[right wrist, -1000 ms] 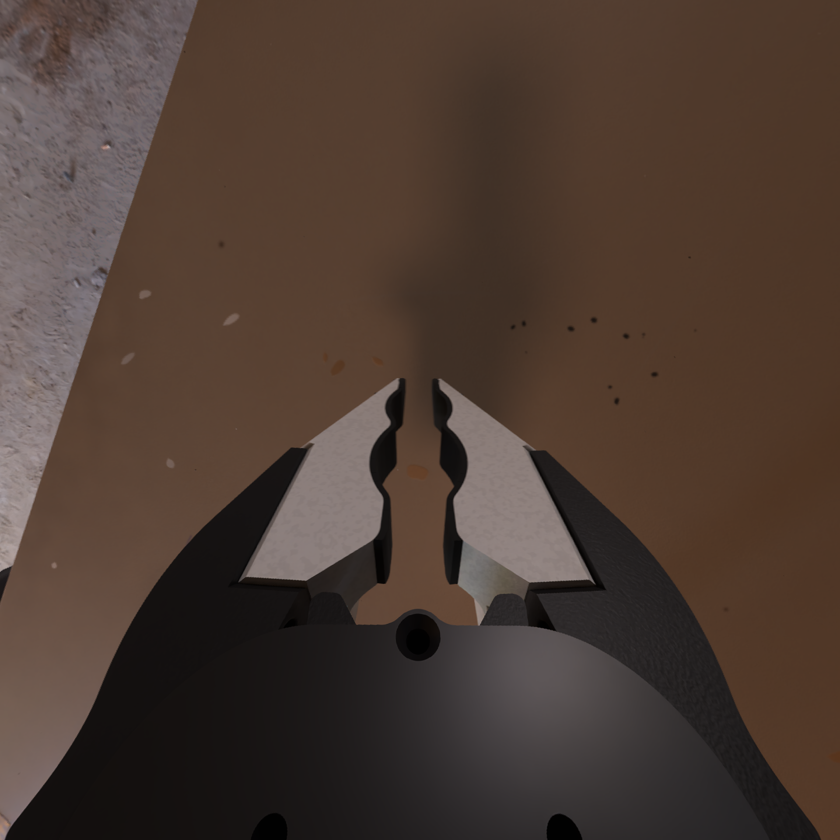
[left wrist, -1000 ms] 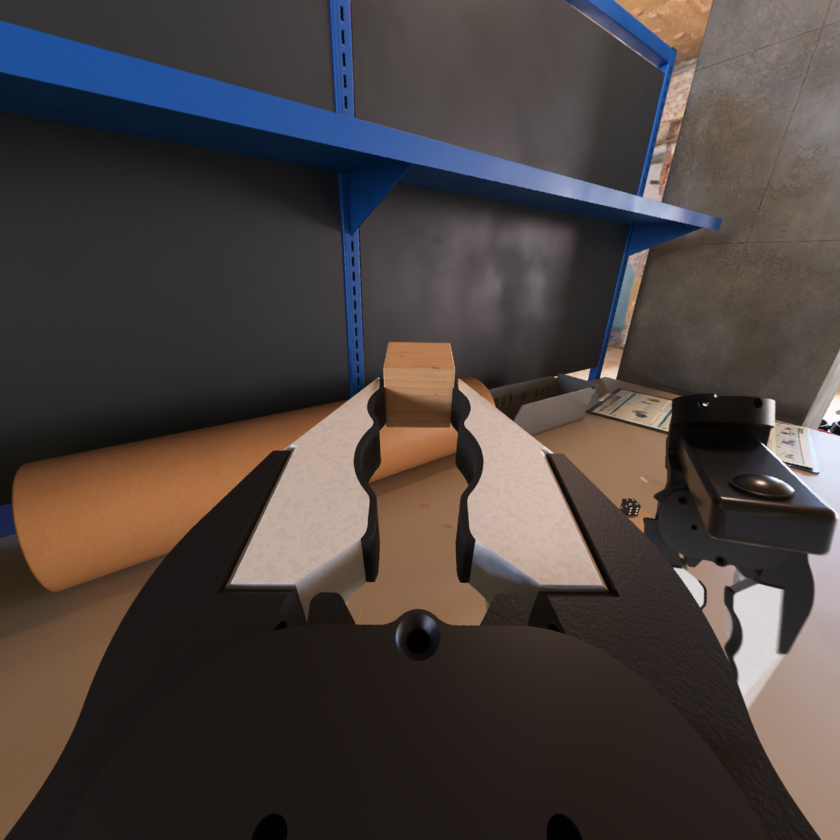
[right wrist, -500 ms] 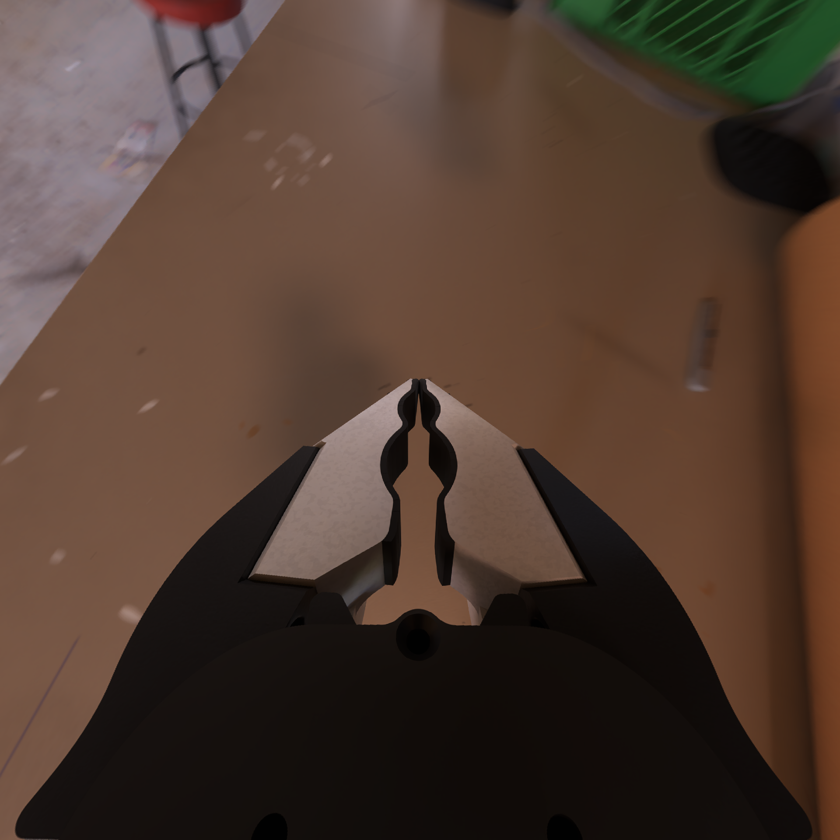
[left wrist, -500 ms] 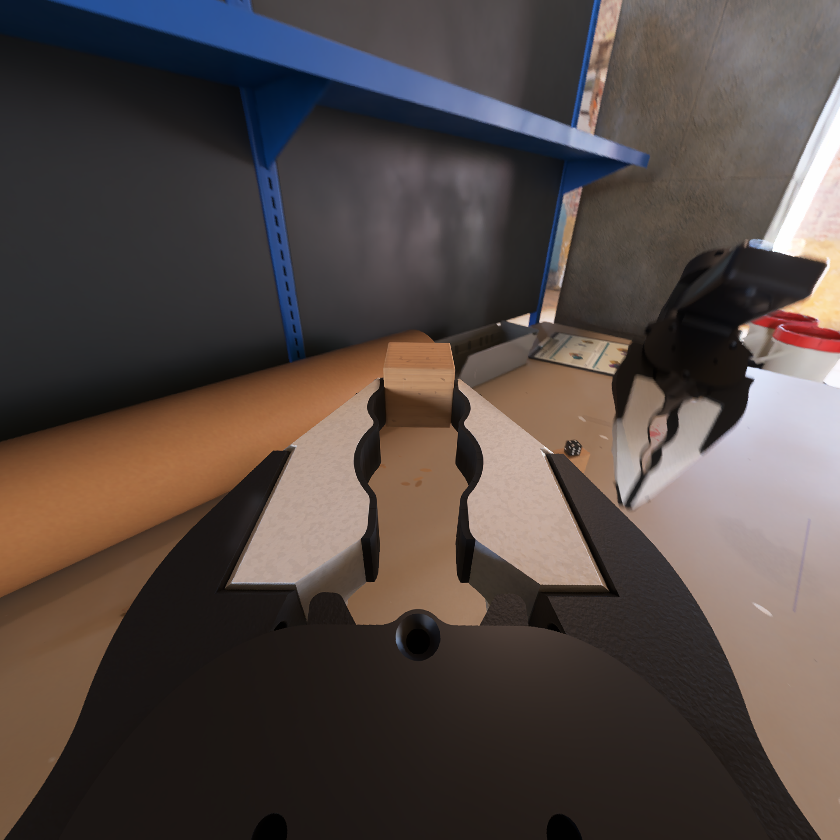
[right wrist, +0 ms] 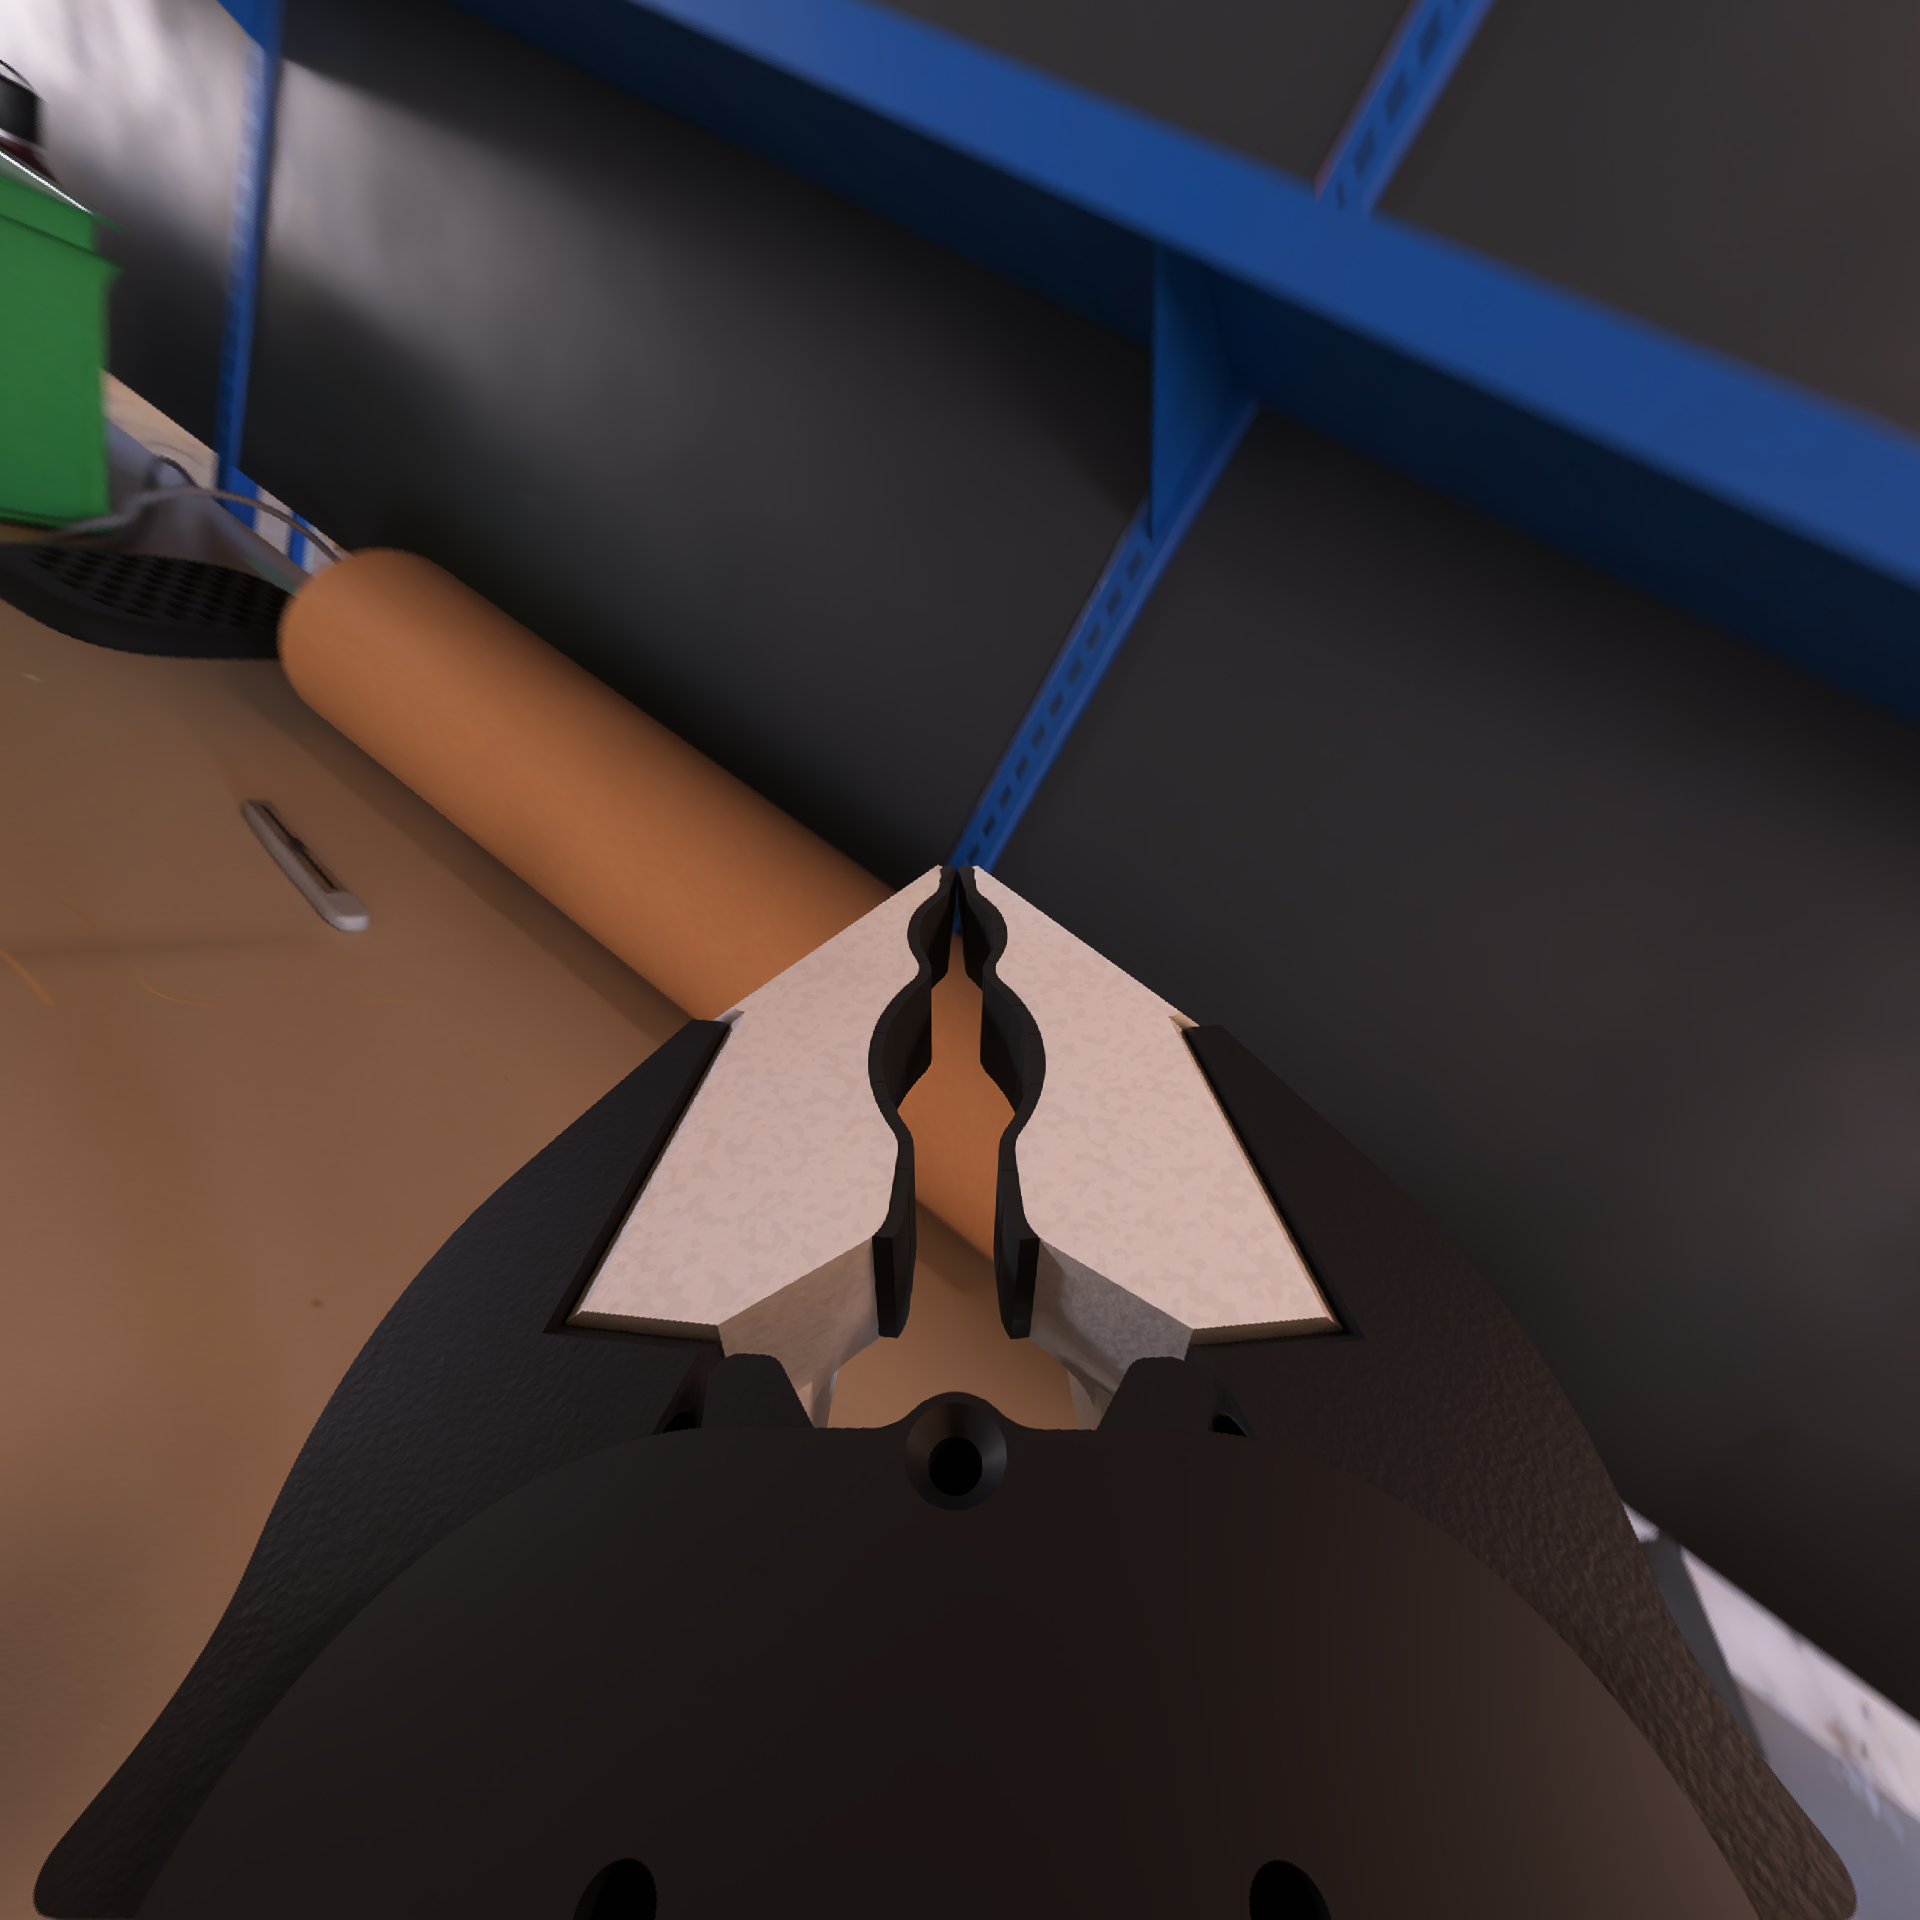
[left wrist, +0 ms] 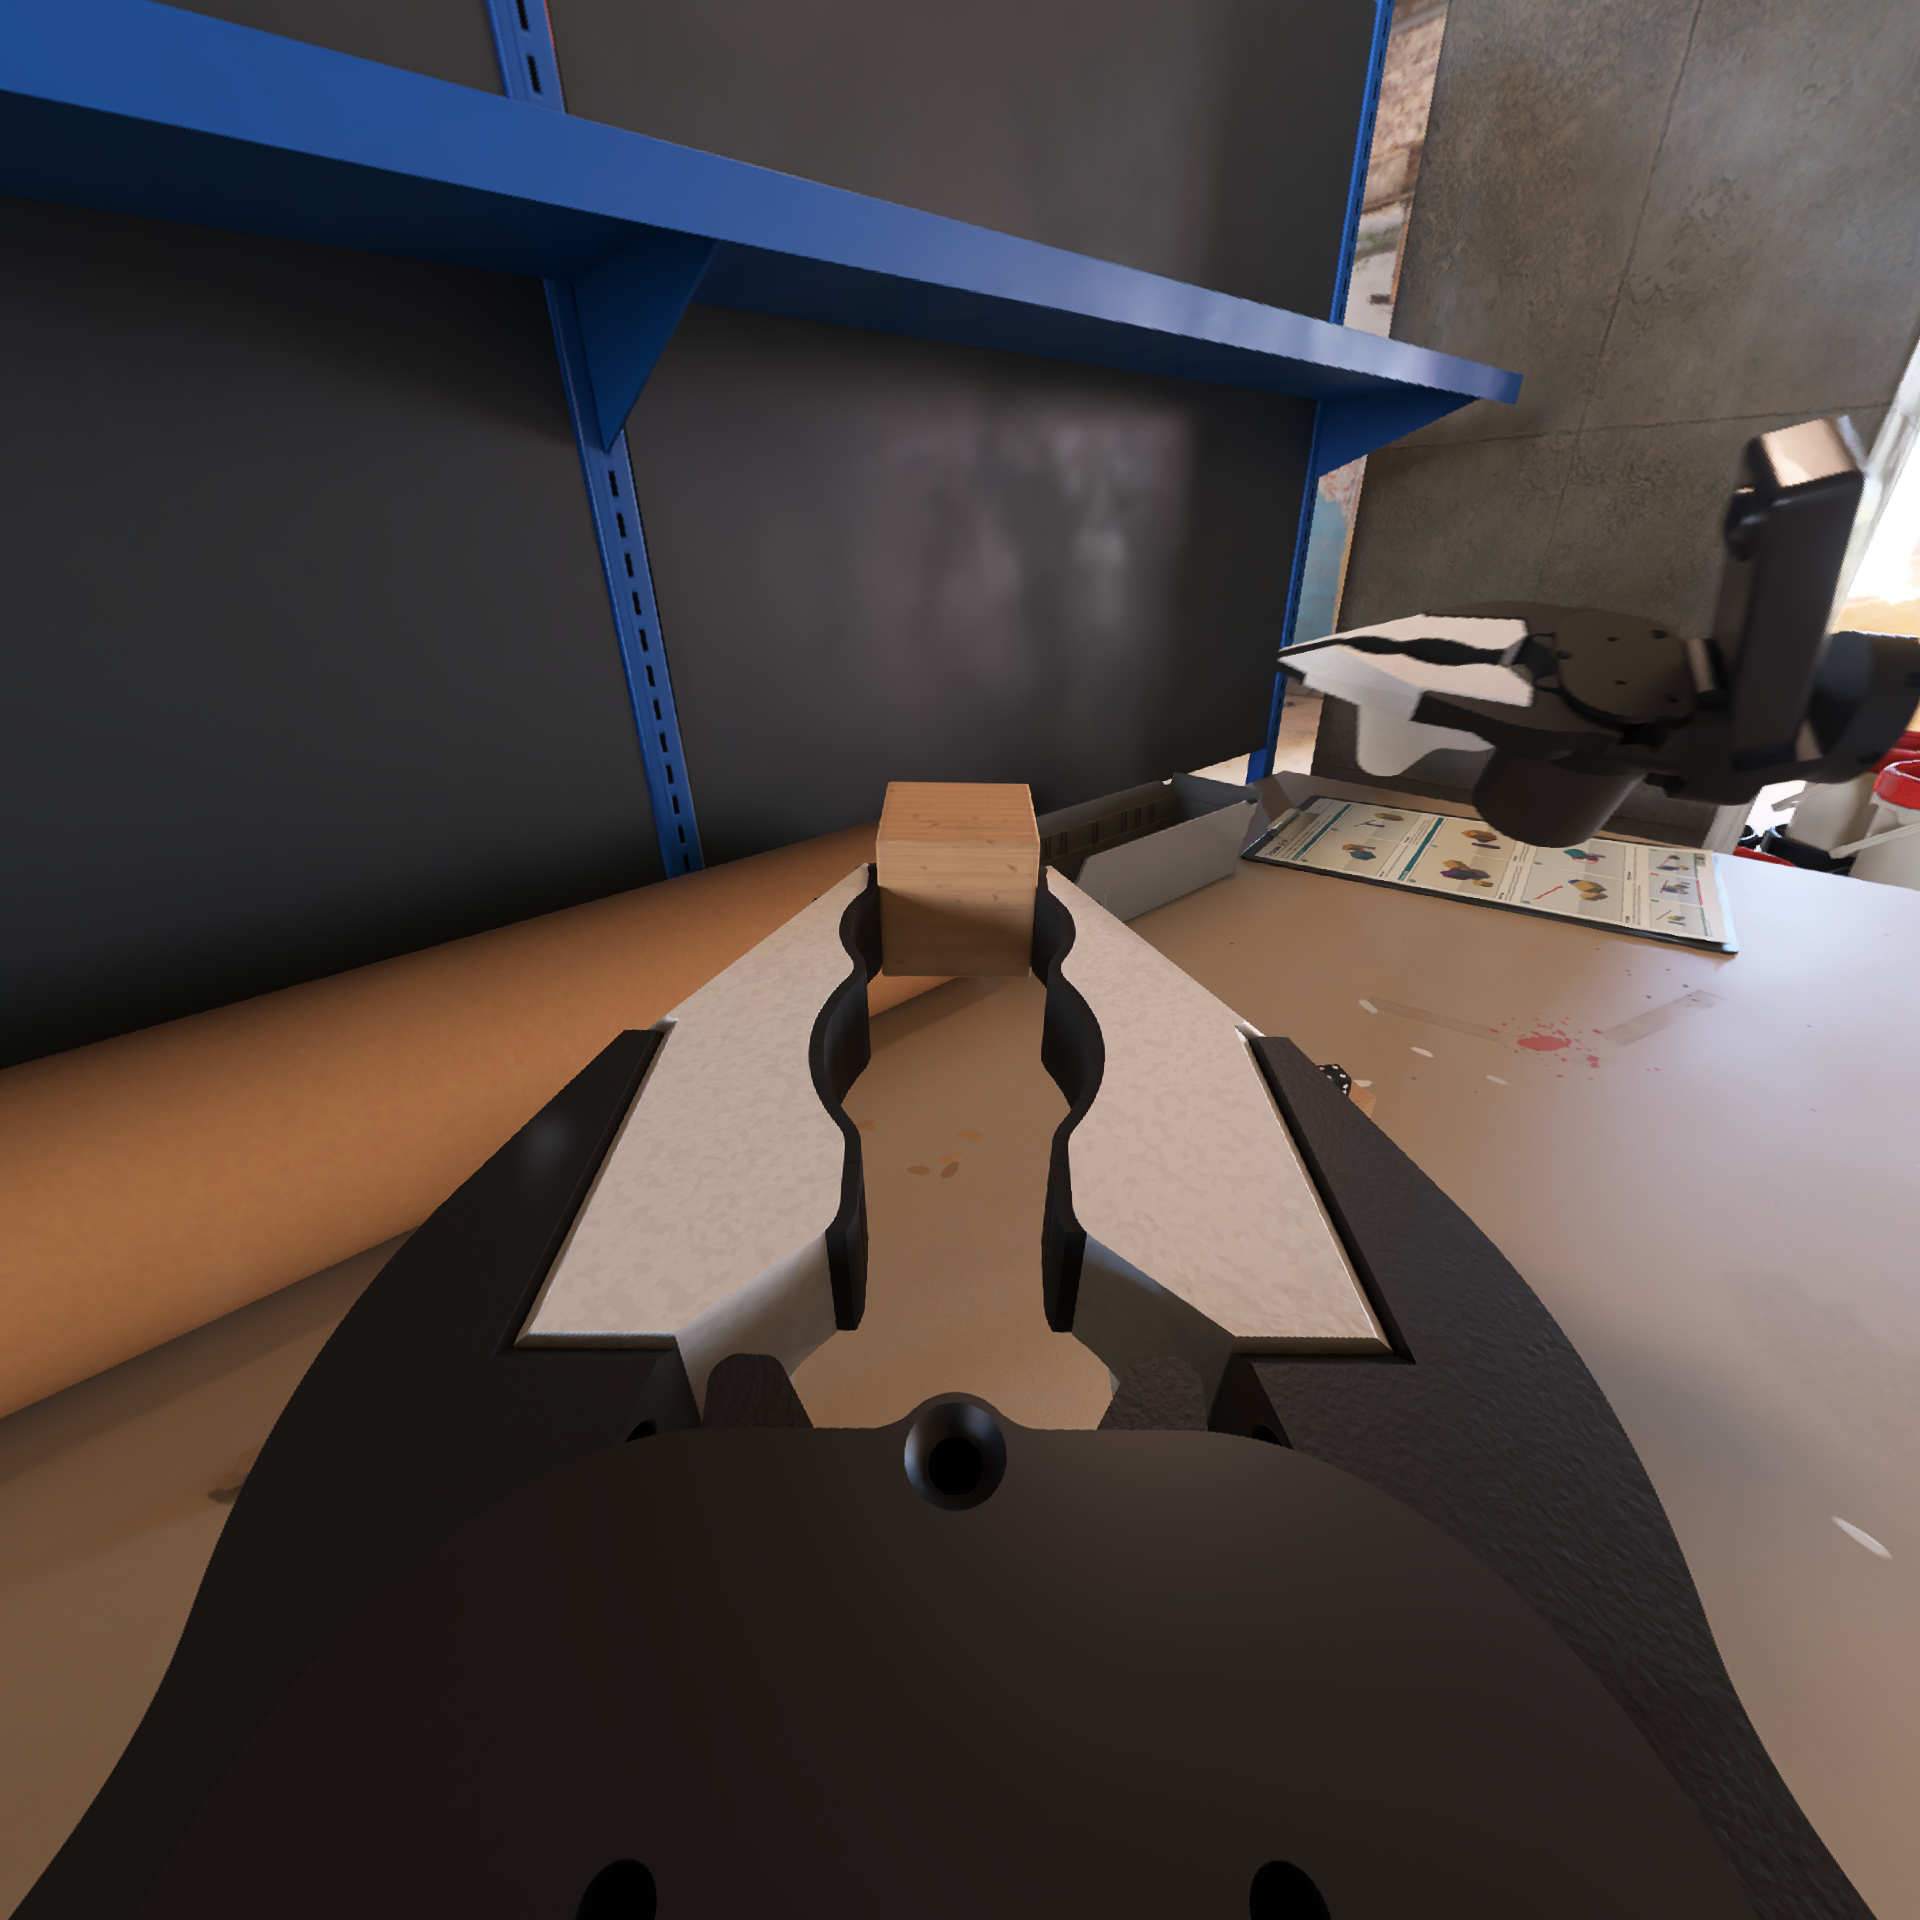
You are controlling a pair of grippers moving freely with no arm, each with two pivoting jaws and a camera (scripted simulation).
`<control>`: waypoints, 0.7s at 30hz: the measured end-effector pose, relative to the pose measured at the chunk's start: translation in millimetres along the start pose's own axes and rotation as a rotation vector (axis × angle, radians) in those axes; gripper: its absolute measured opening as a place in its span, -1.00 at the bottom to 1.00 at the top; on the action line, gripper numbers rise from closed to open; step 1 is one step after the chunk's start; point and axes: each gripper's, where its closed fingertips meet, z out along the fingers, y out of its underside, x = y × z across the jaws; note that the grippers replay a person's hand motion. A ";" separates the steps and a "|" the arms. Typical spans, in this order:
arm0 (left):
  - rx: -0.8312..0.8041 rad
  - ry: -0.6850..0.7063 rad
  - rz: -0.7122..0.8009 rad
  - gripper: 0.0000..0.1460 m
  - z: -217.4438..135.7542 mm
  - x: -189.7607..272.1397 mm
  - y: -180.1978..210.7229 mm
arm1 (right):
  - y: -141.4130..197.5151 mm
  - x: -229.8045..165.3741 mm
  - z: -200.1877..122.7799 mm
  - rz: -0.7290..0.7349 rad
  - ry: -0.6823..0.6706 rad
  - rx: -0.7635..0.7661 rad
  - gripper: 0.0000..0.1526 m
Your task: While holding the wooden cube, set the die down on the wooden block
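My left gripper [left wrist: 956, 883] is shut on the light wooden cube [left wrist: 956, 904] and holds it at the fingertips, above the table and in front of the brown roll. A small black die [left wrist: 1334, 1074] peeks out on the table just past my left gripper's right finger, mostly hidden. A small tan piece [left wrist: 1363, 1088] lies against it; I cannot tell what it is. My right gripper [right wrist: 956, 875] is shut and empty, and points at the roll and the dark shelf back. It also shows in the left wrist view [left wrist: 1294, 665], level in the air at the upper right.
A long brown roll [left wrist: 312, 1122] lies along the back under a blue shelf [left wrist: 935, 260]. A grey tray [left wrist: 1153, 862], a printed sheet [left wrist: 1486, 868] and a red stain [left wrist: 1543, 1042] are at the right. A green box [right wrist: 42, 364], a black mesh thing [right wrist: 135, 603] and a small metal tool [right wrist: 307, 868] are far left.
My right gripper closed fully, rose off the table and swung from pointing down to pointing level at the shelf. My left gripper kept the cube and turned a little.
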 end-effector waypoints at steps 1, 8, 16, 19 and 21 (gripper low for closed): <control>-0.001 0.000 0.006 -0.62 3.1 3.3 1.7 | 14.0 8.8 4.0 0.022 0.010 -0.034 -1.00; -0.119 0.059 0.005 -0.62 36.1 24.9 37.1 | 107.4 26.4 30.6 0.050 0.006 -0.373 -1.00; -0.187 0.094 -0.022 -0.62 76.0 30.8 39.4 | 174.6 51.3 16.2 0.104 0.087 -0.623 -1.00; -0.226 0.100 0.027 -0.62 99.5 32.8 27.2 | 196.2 25.4 5.8 0.253 -0.113 -0.749 -0.99; -0.243 0.112 0.048 -0.62 115.1 35.4 19.9 | 212.2 18.2 -6.0 0.265 -0.149 -0.878 -0.96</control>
